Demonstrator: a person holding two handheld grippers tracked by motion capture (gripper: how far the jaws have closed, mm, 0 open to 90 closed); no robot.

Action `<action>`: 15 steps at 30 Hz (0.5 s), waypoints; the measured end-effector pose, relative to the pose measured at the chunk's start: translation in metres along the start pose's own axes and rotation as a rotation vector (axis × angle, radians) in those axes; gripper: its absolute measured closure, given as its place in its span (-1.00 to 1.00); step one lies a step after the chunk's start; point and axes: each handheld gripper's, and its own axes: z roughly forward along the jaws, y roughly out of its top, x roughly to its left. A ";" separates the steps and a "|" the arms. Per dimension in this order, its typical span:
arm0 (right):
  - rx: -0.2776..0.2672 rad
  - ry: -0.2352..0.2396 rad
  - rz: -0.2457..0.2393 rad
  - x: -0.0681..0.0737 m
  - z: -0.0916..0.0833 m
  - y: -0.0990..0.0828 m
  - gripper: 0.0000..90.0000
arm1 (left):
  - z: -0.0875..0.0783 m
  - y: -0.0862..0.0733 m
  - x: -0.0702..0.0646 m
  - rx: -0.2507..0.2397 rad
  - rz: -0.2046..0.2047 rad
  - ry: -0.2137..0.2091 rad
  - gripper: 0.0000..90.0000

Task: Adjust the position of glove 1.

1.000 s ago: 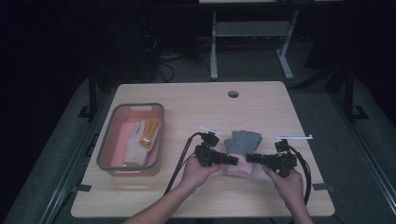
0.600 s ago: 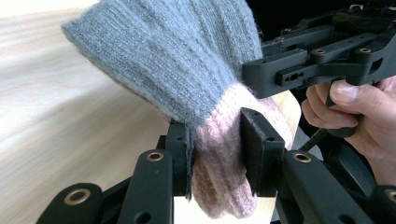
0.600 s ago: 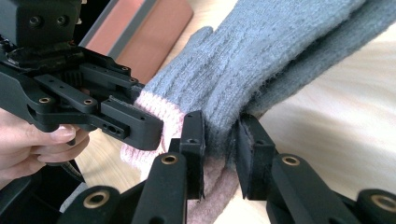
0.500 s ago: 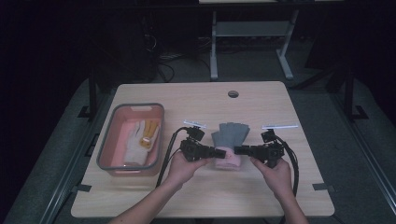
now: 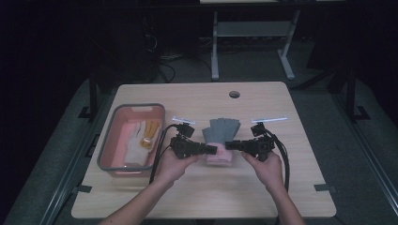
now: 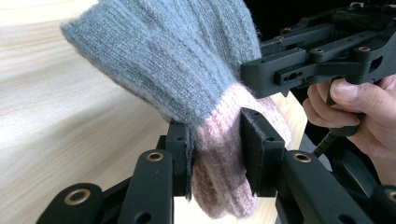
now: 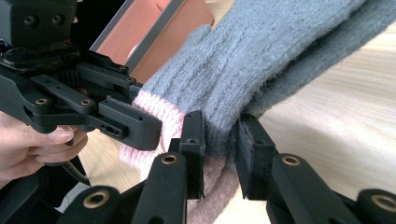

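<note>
Pinching the glove (image 5: 220,140) cuff from both sides, left gripper (image 5: 212,150) and right gripper (image 5: 231,146) both clamped on it, so I can carry it flat toward the bin (image 5: 112,140) by the table's left edge.

Glove (image 6: 187,70): knitted wool-like cloth, fuzzy, matt; grey ribbed body, pink cuff (image 6: 224,154) softer, hairy nap. Table (image 5: 187,101): pale wood-grain top, smooth, slight sheen. Left gripper (image 6: 215,140), right gripper (image 7: 217,135): black matt plastic-looking jaws, brass-coloured metal rivets glinting, pad faces rough-edged. Bin (image 5: 105,154) at left: pink plastic, smooth, grey rim, light gloss. Gloves in bin (image 5: 141,138): white and yellow cloth, matt.
</note>
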 end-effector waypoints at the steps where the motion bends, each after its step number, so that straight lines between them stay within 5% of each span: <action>1: 0.003 0.000 0.000 0.001 0.001 0.001 0.65 | -0.001 0.000 0.000 -0.004 -0.005 0.002 0.48; 15: 0.028 0.028 -0.010 0.008 0.014 0.014 0.65 | -0.018 0.000 0.008 -0.020 -0.015 0.007 0.48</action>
